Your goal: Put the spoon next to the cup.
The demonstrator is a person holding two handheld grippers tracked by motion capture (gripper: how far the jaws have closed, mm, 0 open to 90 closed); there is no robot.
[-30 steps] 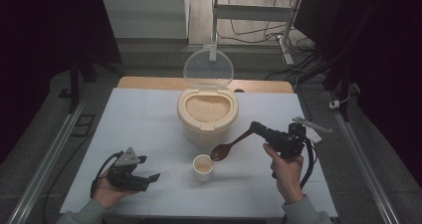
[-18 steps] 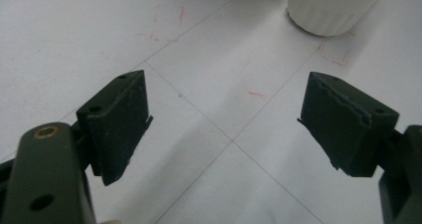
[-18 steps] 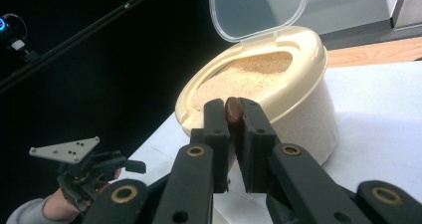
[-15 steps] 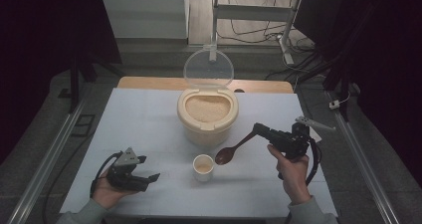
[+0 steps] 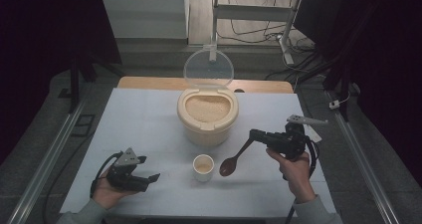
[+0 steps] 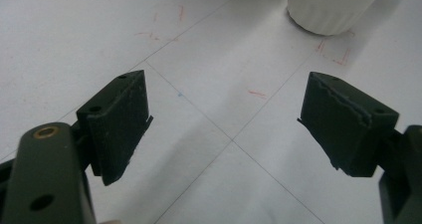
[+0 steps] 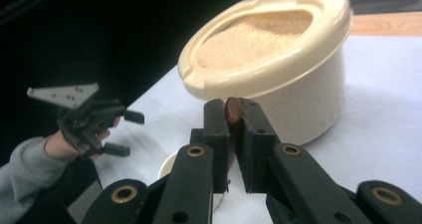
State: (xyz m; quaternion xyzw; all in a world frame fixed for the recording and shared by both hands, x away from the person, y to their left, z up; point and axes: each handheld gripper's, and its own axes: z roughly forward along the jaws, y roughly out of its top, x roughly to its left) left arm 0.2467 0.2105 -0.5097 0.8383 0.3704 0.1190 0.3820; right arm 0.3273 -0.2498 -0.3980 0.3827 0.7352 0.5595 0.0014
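A cream tub [image 5: 206, 115] of pale grain stands mid-table with its clear lid [image 5: 208, 68] flipped up. In front of it sits a small white cup [image 5: 203, 167] with some grain inside. My right gripper [image 5: 254, 134] is shut on the handle of a brown spoon [image 5: 233, 160], whose bowl hangs low just right of the cup. In the right gripper view the handle end [image 7: 233, 109] is pinched between the jaws [image 7: 233, 115], with the tub [image 7: 278, 64] behind. My left gripper [image 5: 148, 168] rests open in a hand at the front left, jaws wide [image 6: 224, 119] over bare table, with nothing between them.
The white table top [image 5: 139, 119] has faint grid lines and red marks [image 6: 258, 92]. A wooden strip [image 5: 149, 82] runs along its far edge. Metal rails [image 5: 50, 154] flank both sides. Cables [image 5: 293, 50] lie on the floor behind.
The spoon's bowl has drifted slightly right and toward the near edge, away from the cup. The left gripper has stayed put.
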